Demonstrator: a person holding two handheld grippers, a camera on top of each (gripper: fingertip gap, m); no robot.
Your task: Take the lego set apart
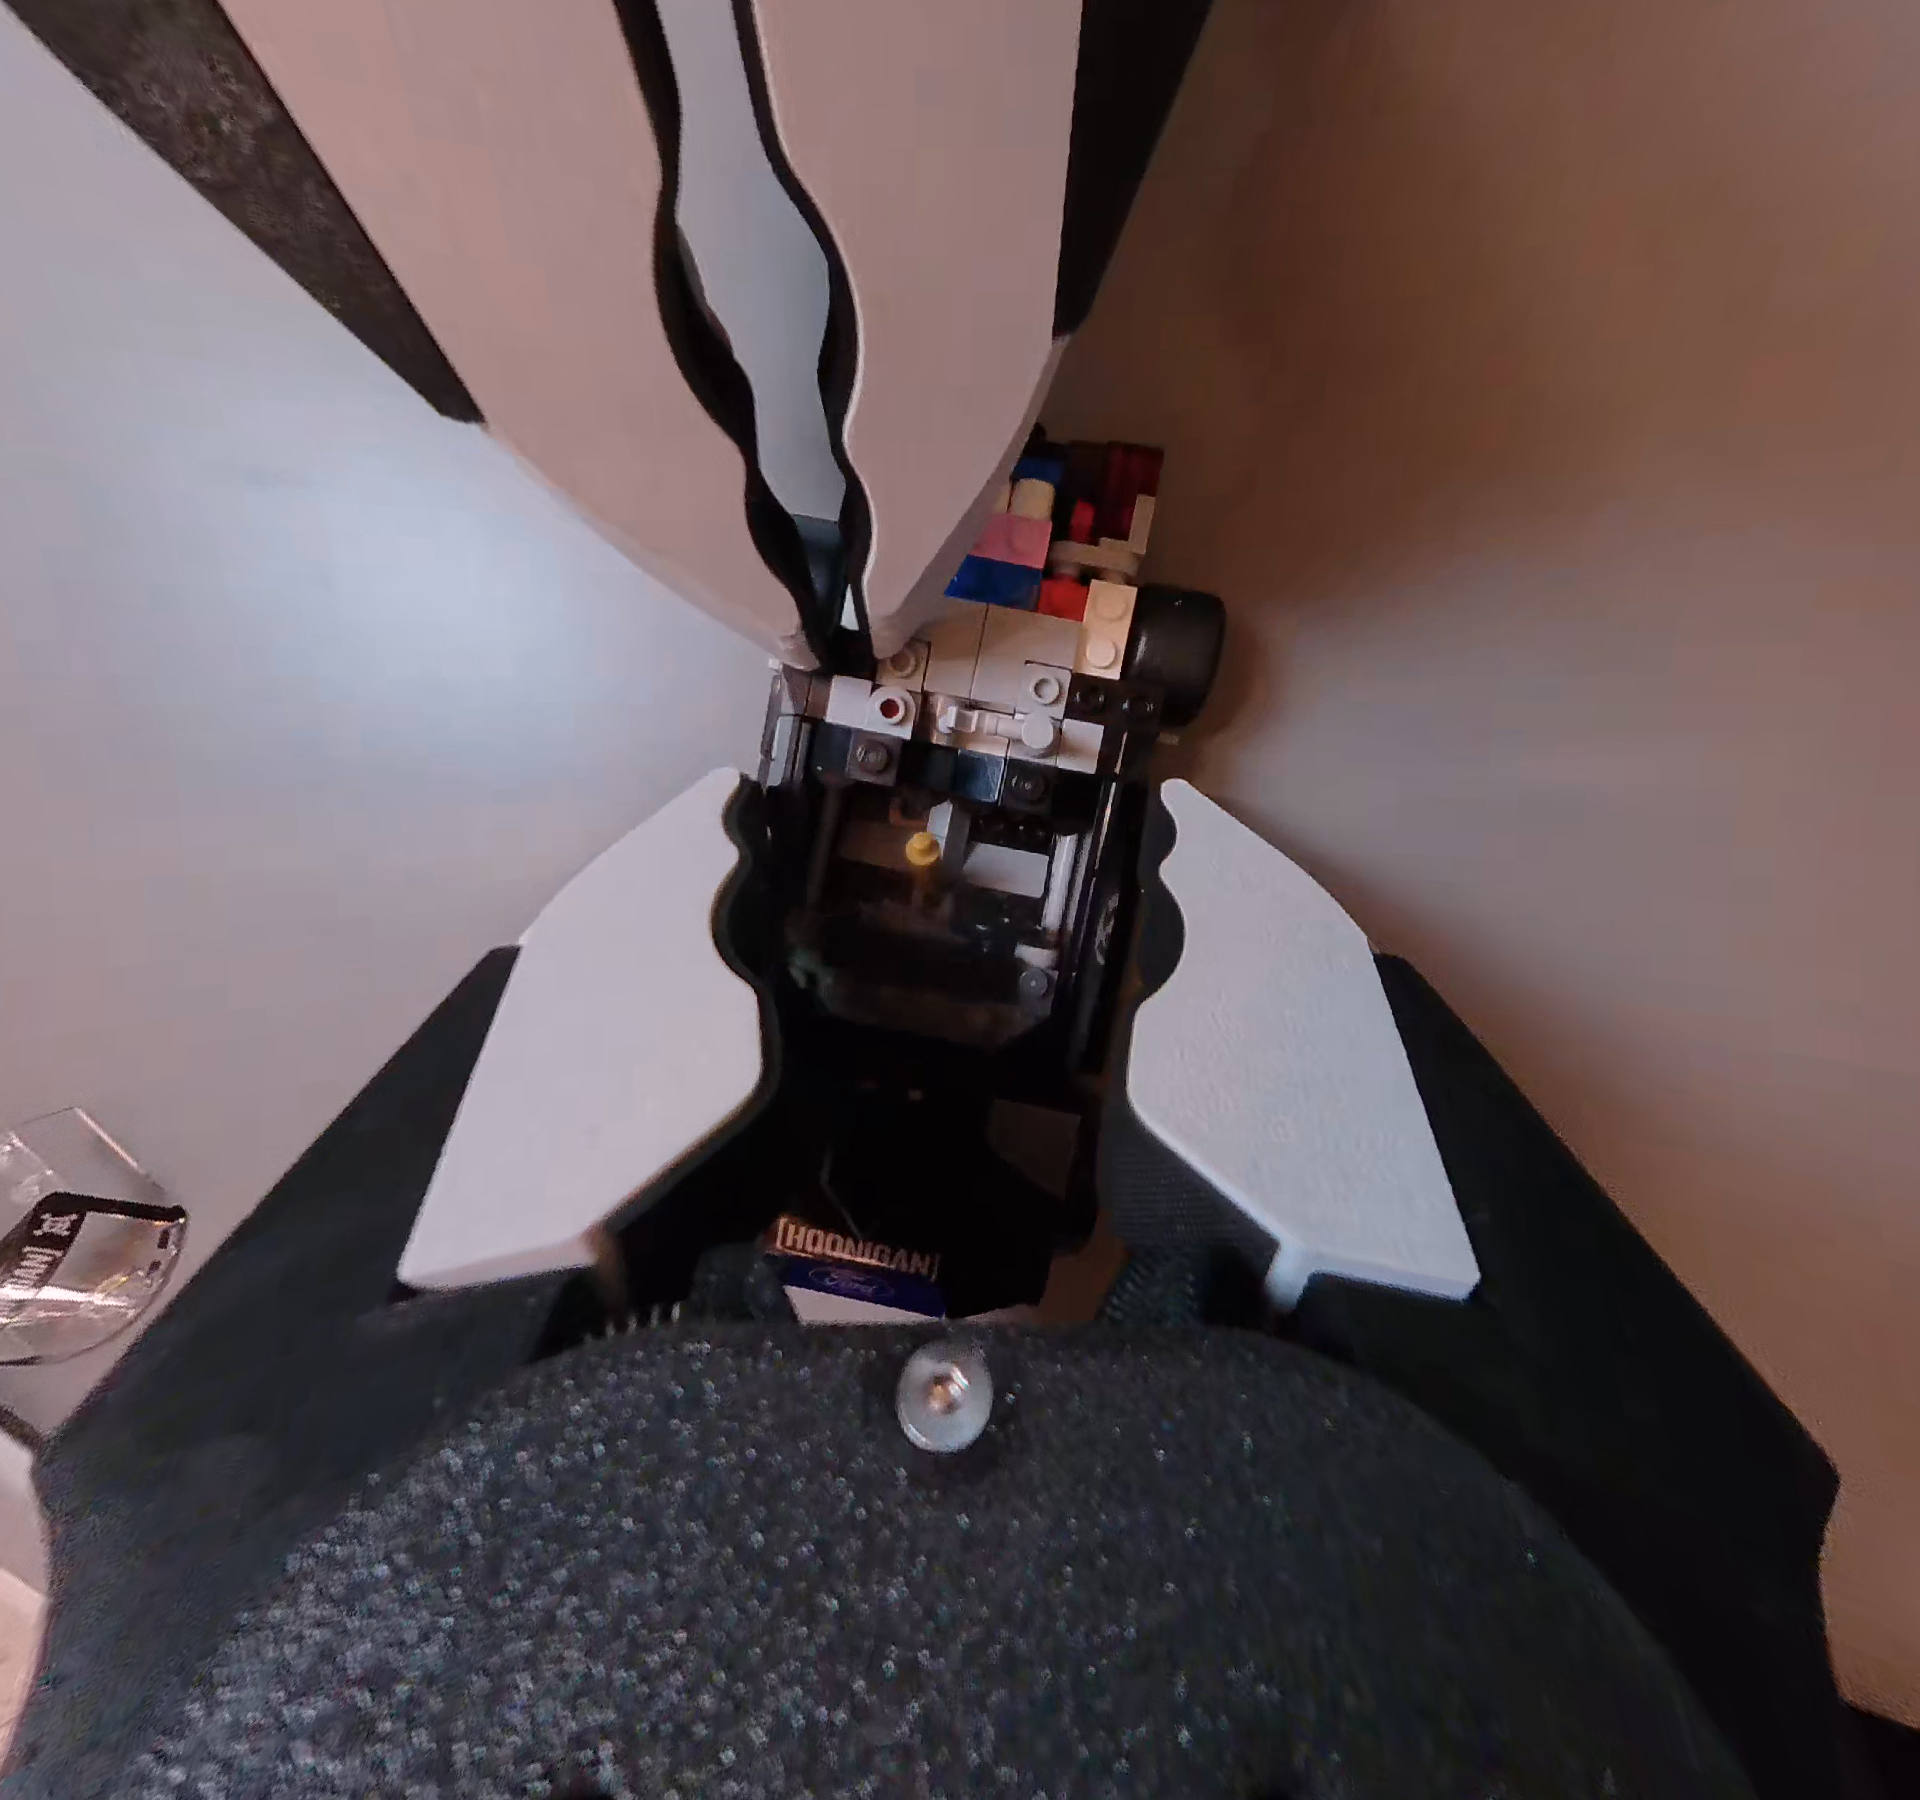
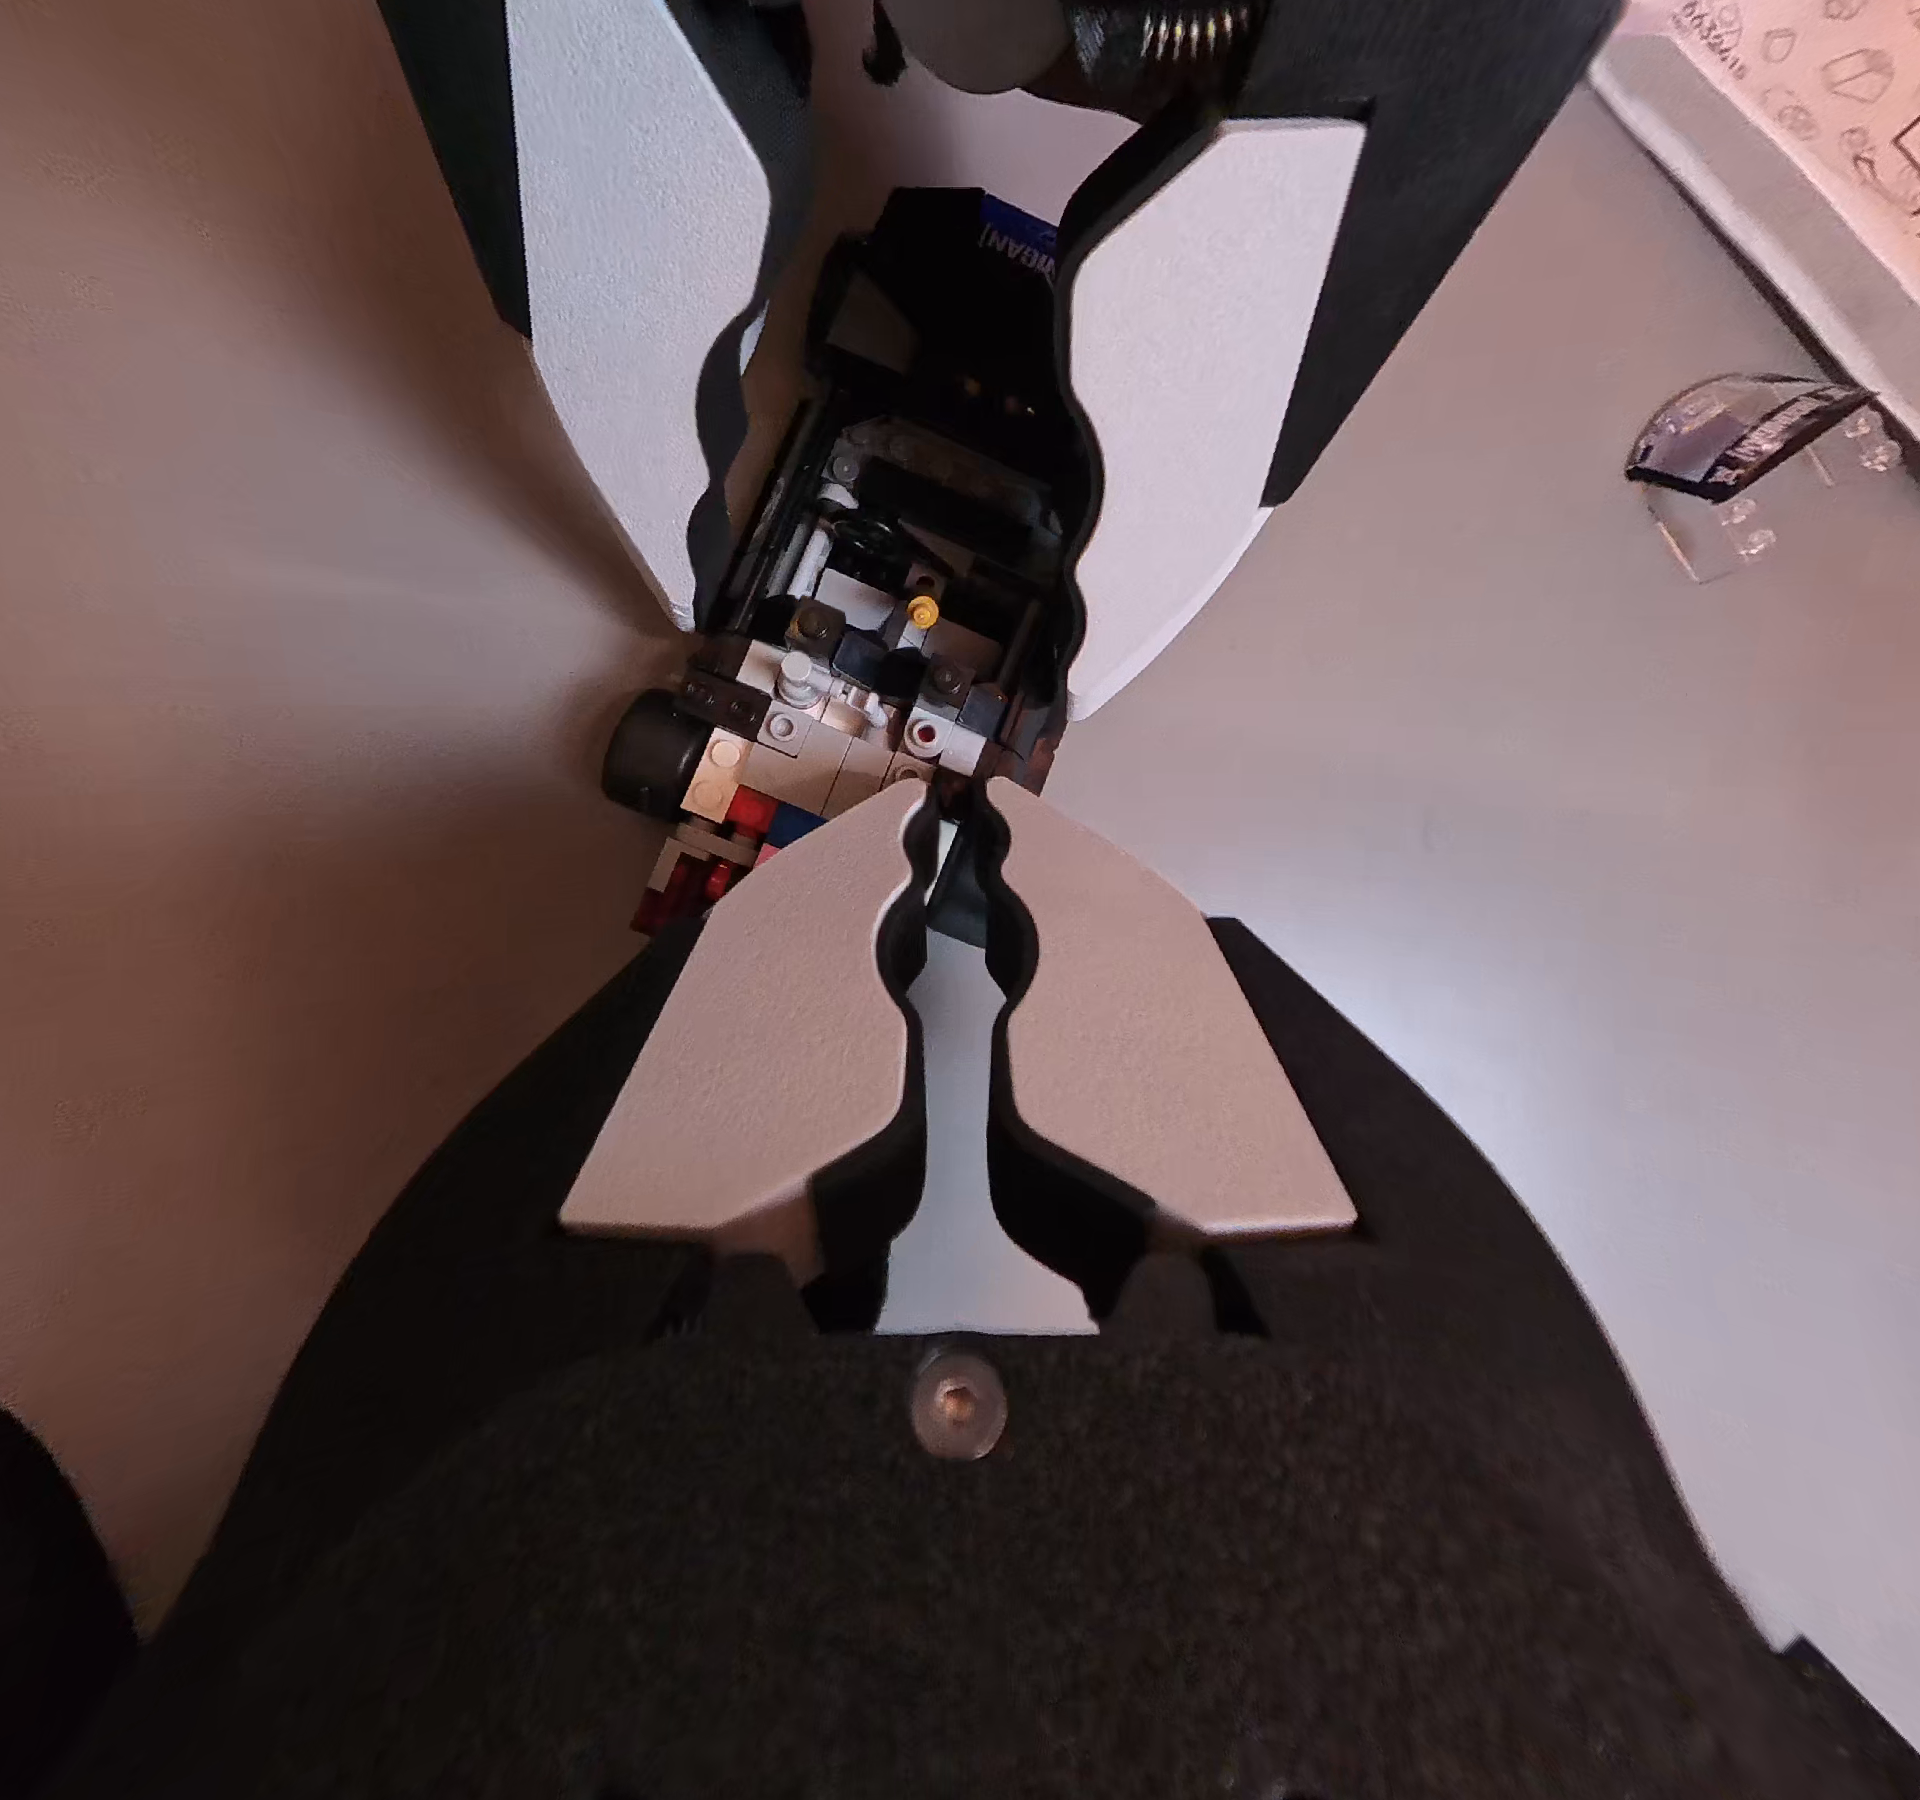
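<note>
- Left wrist view: my left hand-held gripper (image 1: 940,929) is closed around the sides of the lego car (image 1: 966,815), its white fingers (image 1: 613,1044) set against the black body, so the car sits between them above the pale counter (image 1: 312,607)
- Right wrist view: my right hand-held gripper (image 2: 951,800) is narrowed almost to touching, the tips pinching a small dark piece (image 2: 961,877) at the rear left corner of the lego car (image 2: 894,607); whether that piece is already free I cannot tell
- Risk 1: the pinch takes only a thin edge. If I pull at an angle, I judge that the tips could slip off and the piece stay seated
- Risk 2: the rear block of coloured bricks (image 1: 1049,545) and the black wheel (image 1: 1179,644) lie just beside the pinch. A hard tug may break away a whole cluster instead of one piece, scattering parts over the counter
- Risk 3: my left hold is on smooth flanks. Twisting force from the right could turn the car within the fingers or spring it loose
- Risk 4: a clear windscreen piece (image 2: 1756,462) lies apart on the counter, near a printed sheet (image 2: 1818,36). A released part or a swinging gripper could knock it away
</note>
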